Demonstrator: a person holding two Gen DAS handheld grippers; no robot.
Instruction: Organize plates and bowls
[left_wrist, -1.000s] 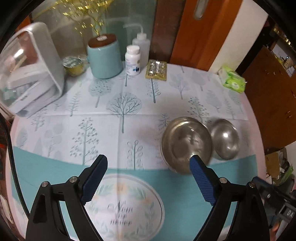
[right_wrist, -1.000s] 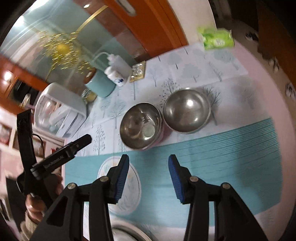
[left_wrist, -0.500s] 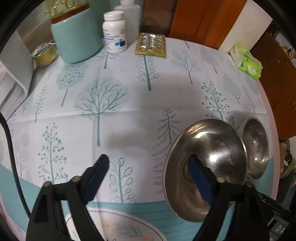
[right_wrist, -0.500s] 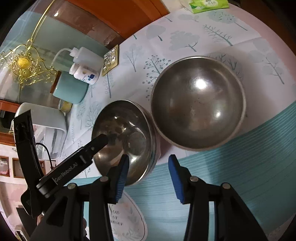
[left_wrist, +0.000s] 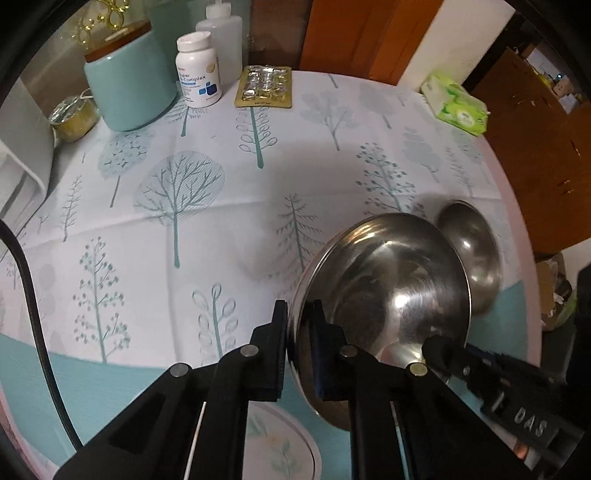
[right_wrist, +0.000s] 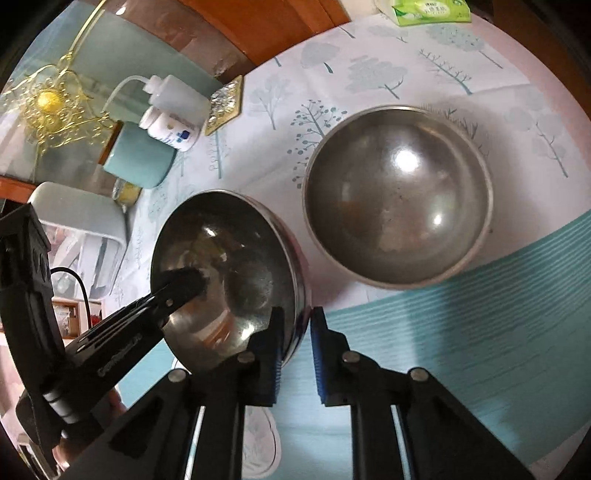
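Two steel bowls stand side by side on the tree-print tablecloth. The nearer steel bowl (left_wrist: 384, 295) (right_wrist: 229, 269) has its rim between the fingers of both grippers. My left gripper (left_wrist: 297, 354) is shut on its left rim, one finger outside and one inside. My right gripper (right_wrist: 295, 354) is shut on its near right rim; the left gripper's finger (right_wrist: 181, 284) shows inside the bowl. The second steel bowl (left_wrist: 471, 251) (right_wrist: 399, 195) sits free to the right.
At the table's back stand a teal canister (left_wrist: 129, 92), a white pill bottle (left_wrist: 197, 70), a squeeze bottle (left_wrist: 219, 33), a blister pack (left_wrist: 264, 86) and a green tissue pack (left_wrist: 456, 103). A white rack (left_wrist: 18, 155) is at left. A white plate (left_wrist: 284, 446) lies near me.
Both grippers have moved in to the nearer bowl and closed on its rim from opposite sides; they were open and apart from it before.
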